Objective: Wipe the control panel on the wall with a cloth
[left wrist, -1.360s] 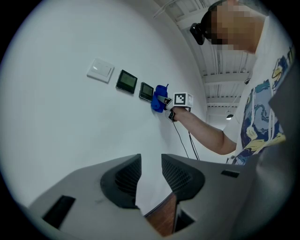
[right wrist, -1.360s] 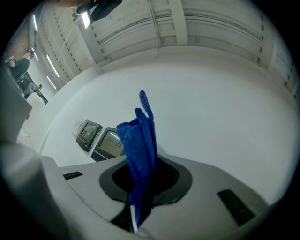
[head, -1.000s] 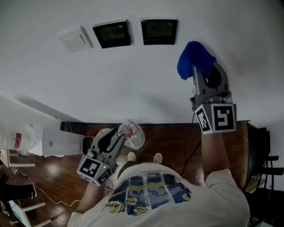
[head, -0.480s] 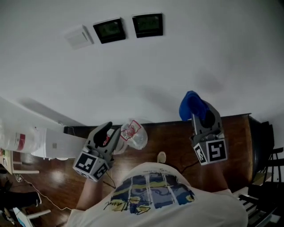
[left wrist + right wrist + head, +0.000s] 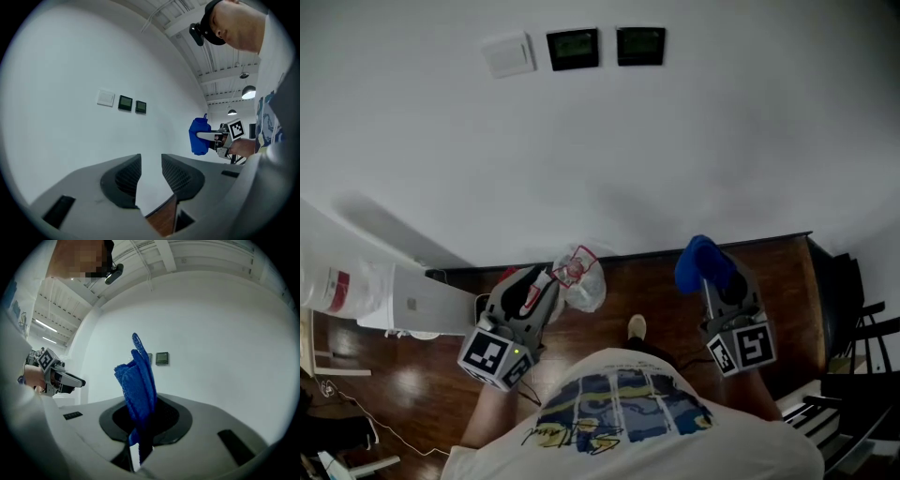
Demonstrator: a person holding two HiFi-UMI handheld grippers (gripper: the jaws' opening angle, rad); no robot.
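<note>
The right gripper [image 5: 715,284] clamped the cloth [image 5: 139,380] upright, probably ready for wiping, yet well below the control panel [image 5: 640,46]. The left gripper [image 5: 150,176], seemingly unneeded, hung unclenched and empty.

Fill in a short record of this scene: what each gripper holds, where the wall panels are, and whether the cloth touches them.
Left gripper: jaws apart, nothing between them
Right gripper: shut on blue cloth
Wall panels: two dark screens side by side, next to a white switch
Contact: none; cloth is well away from the panels
</note>
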